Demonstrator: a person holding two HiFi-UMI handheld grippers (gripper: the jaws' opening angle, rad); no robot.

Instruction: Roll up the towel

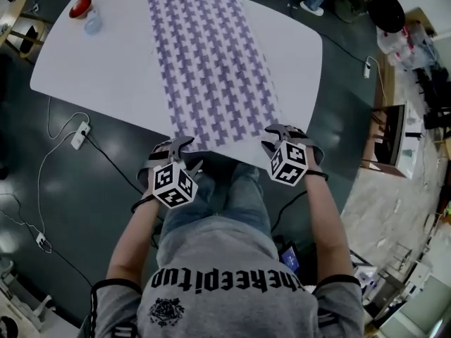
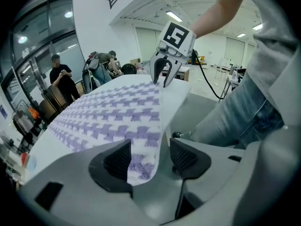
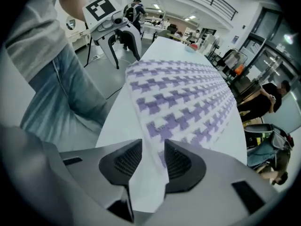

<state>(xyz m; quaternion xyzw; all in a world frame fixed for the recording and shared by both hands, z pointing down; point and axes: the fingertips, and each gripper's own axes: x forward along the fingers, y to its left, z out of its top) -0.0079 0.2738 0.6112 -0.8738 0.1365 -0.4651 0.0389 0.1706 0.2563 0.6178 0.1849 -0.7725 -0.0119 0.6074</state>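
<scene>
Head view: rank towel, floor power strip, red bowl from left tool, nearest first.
1. towel, near edge at the left tool.
2. power strip, on the floor, left.
3. red bowl, far left corner of the table.

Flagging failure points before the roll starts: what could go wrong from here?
1. Jaws stand open astride the near edge of the towel; the left gripper has only a hanging corner, which may slip on closing.
2. The right gripper sits at the other corner; uneven grips could start a skewed roll.
</scene>
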